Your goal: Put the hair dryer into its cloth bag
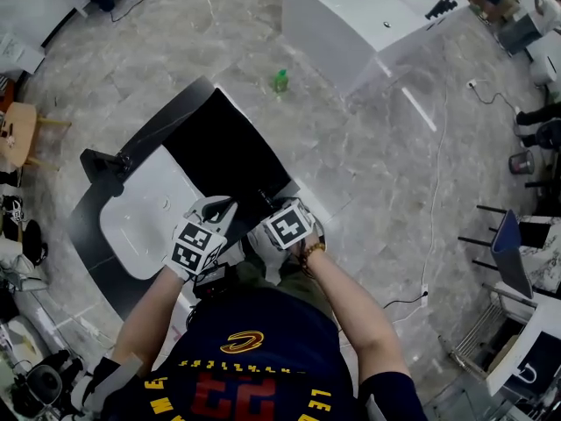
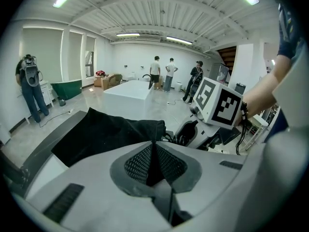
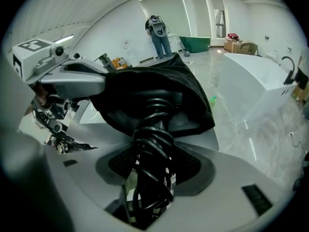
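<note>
The black cloth bag (image 1: 219,152) lies on the table (image 1: 131,226), its near edge lifted. My left gripper (image 1: 223,207) is shut on that edge; in the left gripper view its pads (image 2: 137,163) meet on a thin dark strip of the bag (image 2: 111,134). My right gripper (image 1: 272,209) is shut on the hair dryer (image 3: 154,129), a black body wound with coiled cord. Its front end points into the bag's mouth (image 3: 145,88) and is hidden there. The two grippers sit side by side at the table's near edge.
A white mat covers the table's left part (image 1: 149,209). A green bottle (image 1: 280,81) stands on the floor beyond the table, with a large white block (image 1: 368,16) further back. People stand in the room's background (image 2: 161,74).
</note>
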Motion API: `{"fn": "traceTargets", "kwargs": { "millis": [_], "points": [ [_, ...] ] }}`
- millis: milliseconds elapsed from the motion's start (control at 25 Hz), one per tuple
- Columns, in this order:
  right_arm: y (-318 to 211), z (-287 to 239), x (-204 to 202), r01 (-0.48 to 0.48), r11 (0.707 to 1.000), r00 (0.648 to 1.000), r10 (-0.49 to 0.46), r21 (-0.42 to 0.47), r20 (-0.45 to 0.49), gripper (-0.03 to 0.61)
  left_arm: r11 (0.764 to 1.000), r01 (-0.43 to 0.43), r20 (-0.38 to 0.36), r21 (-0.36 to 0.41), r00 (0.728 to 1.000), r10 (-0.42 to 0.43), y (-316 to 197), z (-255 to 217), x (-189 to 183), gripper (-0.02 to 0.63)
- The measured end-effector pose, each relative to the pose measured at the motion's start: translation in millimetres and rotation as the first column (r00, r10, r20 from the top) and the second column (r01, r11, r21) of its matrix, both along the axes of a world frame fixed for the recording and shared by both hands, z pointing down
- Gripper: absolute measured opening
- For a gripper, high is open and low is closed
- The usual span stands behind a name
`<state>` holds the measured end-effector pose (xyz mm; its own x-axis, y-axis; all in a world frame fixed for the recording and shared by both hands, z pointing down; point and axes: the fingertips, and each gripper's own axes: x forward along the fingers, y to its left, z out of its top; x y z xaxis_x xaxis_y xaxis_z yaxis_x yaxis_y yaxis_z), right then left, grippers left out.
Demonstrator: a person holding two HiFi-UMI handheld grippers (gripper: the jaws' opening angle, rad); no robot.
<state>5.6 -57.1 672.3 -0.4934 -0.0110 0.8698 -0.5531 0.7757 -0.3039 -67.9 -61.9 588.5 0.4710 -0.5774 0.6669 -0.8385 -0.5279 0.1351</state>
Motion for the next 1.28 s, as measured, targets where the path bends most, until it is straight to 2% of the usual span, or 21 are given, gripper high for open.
{"fn": "traceTargets", "kwargs": {
  "millis": [360,640,720,760,840,920,1000,1080,1160,1240,1280],
  "points": [
    [-33.6,13.7,-45.4,-0.001,0.999,1.000,0.001,0.052,-0.004,0.229,0.999,0.043,-0.038,-0.013,0.998,-0.043,4.3,7.3,2.1,0.025],
    [-37.5,5.6,-48.9,0.040,0.995,0.999,-0.042,0.094,0.019,0.238,0.996,0.077,-0.051,-0.044,0.996,-0.079,2.4,14.6,-2.0,0.025],
    [-39.2,-17.0,-30.6,-0.010,0.996,0.997,0.003,0.090,0.073,0.270,0.997,0.073,-0.042,-0.037,0.996,-0.075,-1.2,13.4,-1.4,0.025],
    [-37.3,-32.6,-19.4,-0.047,0.996,0.991,0.036,0.078,0.132,0.272,0.997,0.071,-0.037,-0.033,0.997,-0.072,-2.8,12.9,-1.4,0.025],
    [-23.9,-62.1,3.7,-0.120,0.992,0.955,0.108,0.029,0.277,0.272,0.997,0.072,-0.032,-0.030,0.997,-0.073,-3.6,14.0,-1.7,0.025],
    [-2.0,-70.5,27.0,-0.160,0.987,0.924,0.151,-0.003,0.351,0.271,0.996,0.079,-0.033,-0.036,0.996,-0.080,-2.4,17.4,-2.4,0.025],
    [21.3,-50.7,41.5,-0.140,0.990,0.942,0.128,0.016,0.312,0.272,0.996,0.082,-0.033,-0.040,0.996,-0.084,-1.5,20.6,-2.3,0.025],
    [37.2,-19.4,42.1,-0.084,0.995,0.972,0.069,0.059,0.224,0.272,0.996,0.078,-0.026,-0.042,0.997,-0.079,-0.7,22.7,-0.1,0.025],
    [37.7,8.2,37.9,-0.050,0.989,0.990,0.031,0.138,0.138,0.270,0.997,0.067,-0.014,-0.043,0.998,-0.068,0.7,24.0,3.9,0.025],
    [25.4,18.6,35.1,-0.064,0.973,0.994,0.044,0.221,0.096,0.262,0.998,0.055,-0.001,-0.042,0.998,-0.055,1.2,24.5,8.1,0.025],
    [19.2,17.2,34.2,-0.071,0.966,0.995,0.051,0.248,0.086,0.171,0.998,0.051,0.004,-0.041,0.999,-0.051,1.0,24.4,9.5,0.025]
  ]
}}
